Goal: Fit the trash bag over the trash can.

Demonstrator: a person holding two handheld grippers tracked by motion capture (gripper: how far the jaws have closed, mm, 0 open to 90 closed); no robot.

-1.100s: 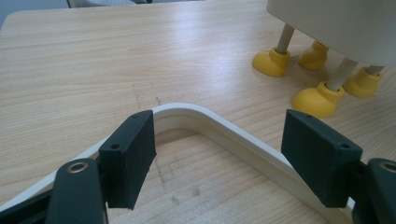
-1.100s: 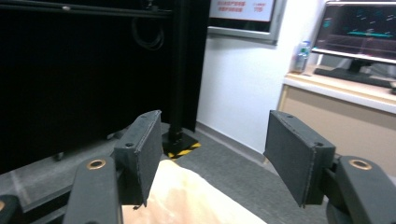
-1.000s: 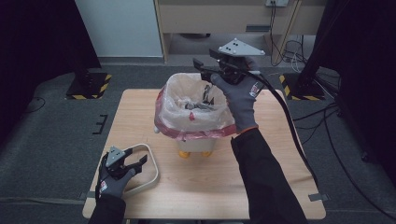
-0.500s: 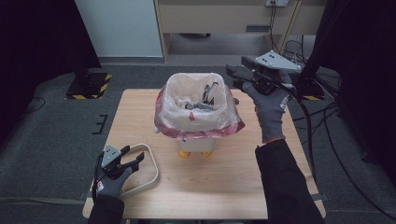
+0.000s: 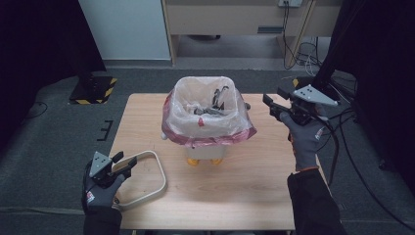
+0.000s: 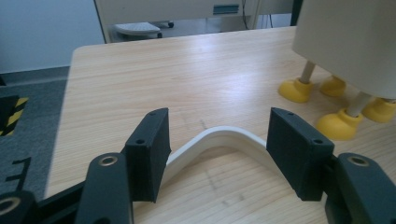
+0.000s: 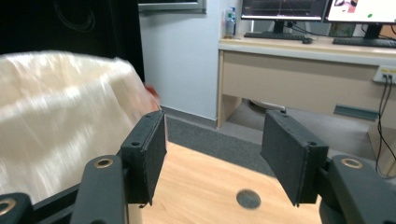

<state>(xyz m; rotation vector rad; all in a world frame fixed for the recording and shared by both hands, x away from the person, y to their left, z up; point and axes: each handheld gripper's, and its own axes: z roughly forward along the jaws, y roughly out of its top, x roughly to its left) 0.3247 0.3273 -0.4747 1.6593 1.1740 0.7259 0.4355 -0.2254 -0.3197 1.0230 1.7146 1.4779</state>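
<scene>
The white ring (image 5: pixel 147 181) is lying flat at the table's (image 5: pixel 244 196) near left corner. The left gripper (image 6: pixel 217 156) is straddling its curved edge, jaws just closing, not yet pressing. The right gripper (image 5: pixel 274 106) is hovering unclenched and empty beside the bag-lined bin (image 5: pixel 205 122).

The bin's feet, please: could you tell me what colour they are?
Yellow. The feet show best in the left gripper view, under the cream bin.

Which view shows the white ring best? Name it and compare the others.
The high view: the white ring lies whole near the table's left front corner. The left gripper view shows one curved corner between the jaws, untouched. The right gripper view faces the lined bin.
</scene>
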